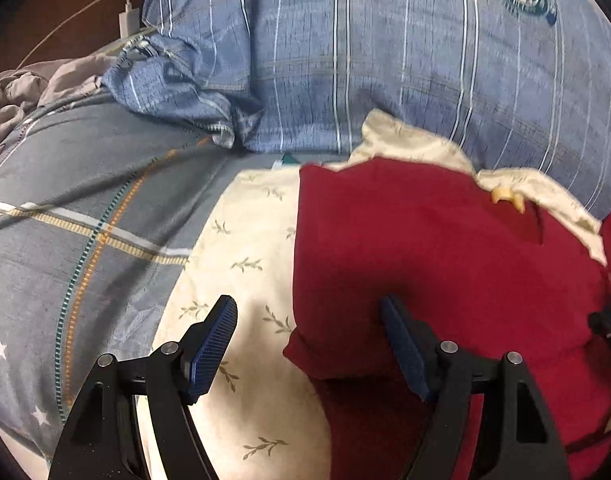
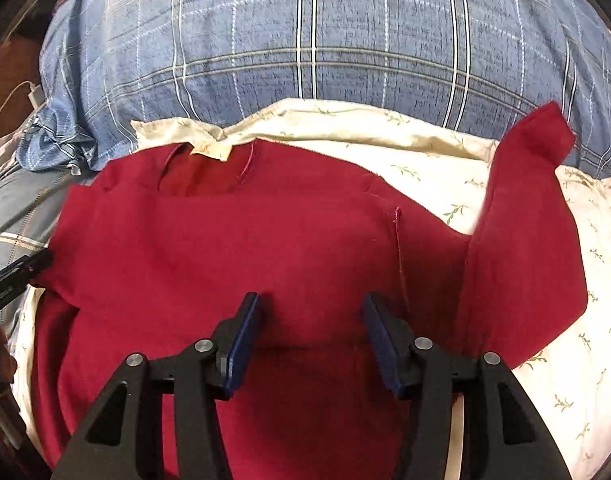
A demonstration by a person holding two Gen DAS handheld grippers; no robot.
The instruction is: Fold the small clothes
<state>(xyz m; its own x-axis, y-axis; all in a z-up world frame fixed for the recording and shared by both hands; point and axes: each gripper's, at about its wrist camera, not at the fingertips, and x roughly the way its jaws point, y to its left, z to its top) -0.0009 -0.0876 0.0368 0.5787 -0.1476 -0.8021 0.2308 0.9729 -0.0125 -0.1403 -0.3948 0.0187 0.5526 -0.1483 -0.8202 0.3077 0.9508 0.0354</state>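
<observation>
Plaid bedding (image 2: 305, 40) backed one cream cloth (image 2: 565, 360) bearing one red shirt (image 2: 225, 232); two tongs, left (image 1: 309, 312) and right (image 2: 311, 308), hovered released.

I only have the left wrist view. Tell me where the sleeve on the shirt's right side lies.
Observer: The sleeve is spread out to the right of the shirt, not folded in. It lies over the cream cloth, with its cuff up against the blue pillow.
Operator: Now report the right gripper.
Observer: The right gripper is open over the shirt's near middle, left of that sleeve, with nothing between its fingers.
</observation>
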